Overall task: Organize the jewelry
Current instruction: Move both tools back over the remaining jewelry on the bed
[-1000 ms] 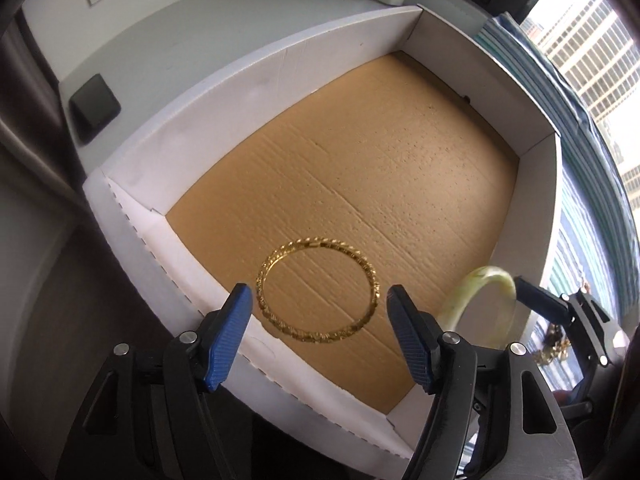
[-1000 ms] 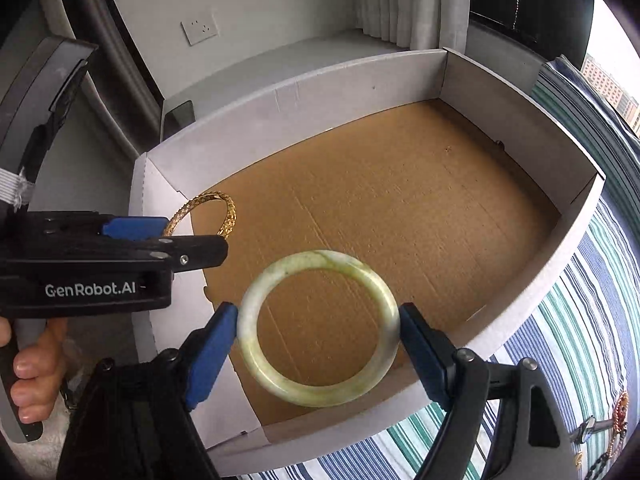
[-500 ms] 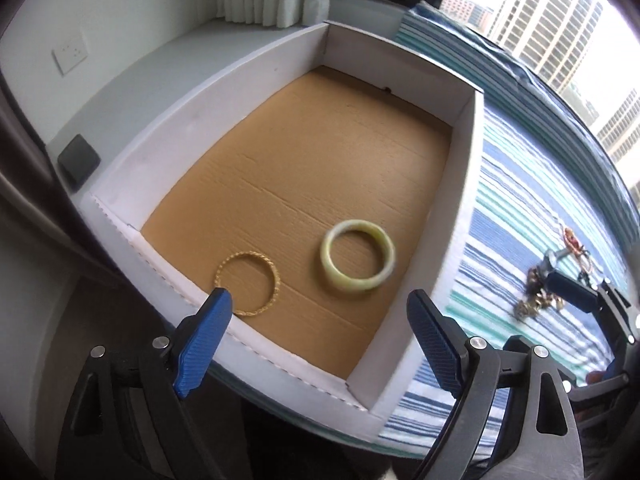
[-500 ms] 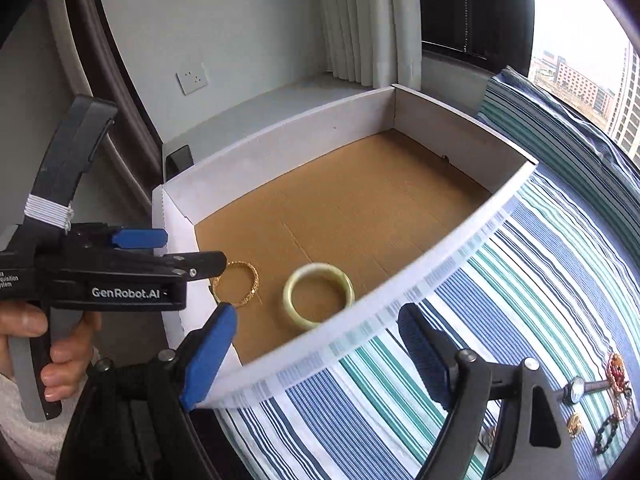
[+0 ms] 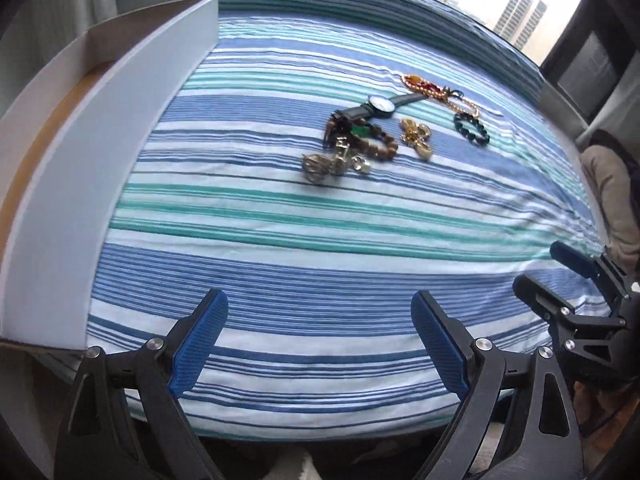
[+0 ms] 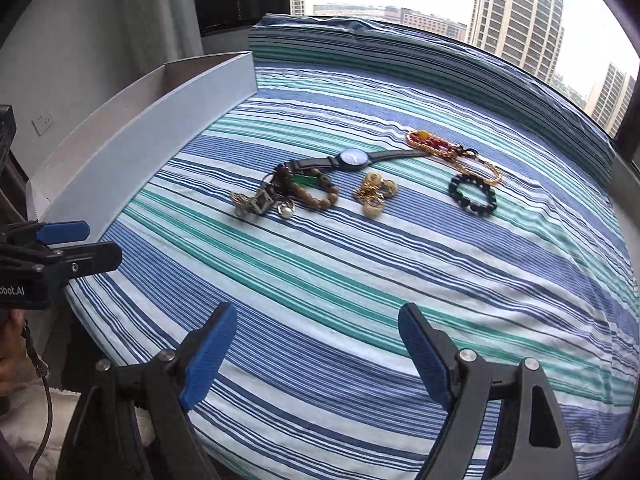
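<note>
Jewelry pile (image 6: 360, 184) sits mid-bedspread (image 6: 360, 280), well ahead of both grippers. Left gripper (image 5: 320, 344) just finished spreading, right gripper (image 6: 316, 352) gapes too, nothing between either. Watch (image 6: 352, 159) lies crosswise; right one looks a bit nearer.

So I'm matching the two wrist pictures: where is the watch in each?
Left wrist: watch upper middle, right of centre, at the far edge of the jewelry pile.
Right wrist: watch upper middle, just above the brown bead bracelet.
Shared landmark: the white box along the left.
</note>
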A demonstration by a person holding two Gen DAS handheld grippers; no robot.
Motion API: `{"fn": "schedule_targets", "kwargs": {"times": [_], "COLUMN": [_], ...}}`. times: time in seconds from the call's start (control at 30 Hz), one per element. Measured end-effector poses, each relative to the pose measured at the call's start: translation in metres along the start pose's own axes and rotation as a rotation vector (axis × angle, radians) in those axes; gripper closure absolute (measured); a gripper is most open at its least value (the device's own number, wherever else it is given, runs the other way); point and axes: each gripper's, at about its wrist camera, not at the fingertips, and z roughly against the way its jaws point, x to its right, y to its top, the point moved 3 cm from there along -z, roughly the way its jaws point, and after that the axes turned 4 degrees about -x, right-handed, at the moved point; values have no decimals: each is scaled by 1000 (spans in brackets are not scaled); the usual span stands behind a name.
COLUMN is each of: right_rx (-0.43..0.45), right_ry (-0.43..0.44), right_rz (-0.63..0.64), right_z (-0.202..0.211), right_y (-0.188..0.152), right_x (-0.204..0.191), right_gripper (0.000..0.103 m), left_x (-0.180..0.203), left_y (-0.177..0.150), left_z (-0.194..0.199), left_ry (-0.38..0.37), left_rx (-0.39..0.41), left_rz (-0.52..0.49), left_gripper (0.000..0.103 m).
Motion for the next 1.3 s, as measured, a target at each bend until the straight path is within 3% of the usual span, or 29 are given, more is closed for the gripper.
{"fn": "schedule_targets", "kwargs": {"times": [0.13, 0.3, 0.53, 0.63, 0.8, 1.3], "right_rx": [-26, -40, -42, -42, -51, -70], "right_ry": [-38, -45, -56, -72, -82, -83], "right_rz": [-99, -156, -173, -165, -175, -204], "right_z": [-12, -25, -32, -33, -37, -41], "right_y": [-35, -58, -62, -62, -64, -69], "right_x": [32, 45, 50, 51, 56, 70], "right_gripper": [18, 18, 18, 18, 18, 18], "left_x": [27, 39, 39, 43, 51, 51], "left_y": [-12, -17, -19, -19, -25, -24], "left_z": [-29, -43, -51, -54, -60, -62], "left_ry": [-18, -4, 23, 42, 121, 123], "left_rx": [-59, -65, -61, -60, -69, -67], "left_rz": [-40, -65, -60, -85, -148, -121], "left_gripper": [10, 10, 9, 4, 0, 1]}}
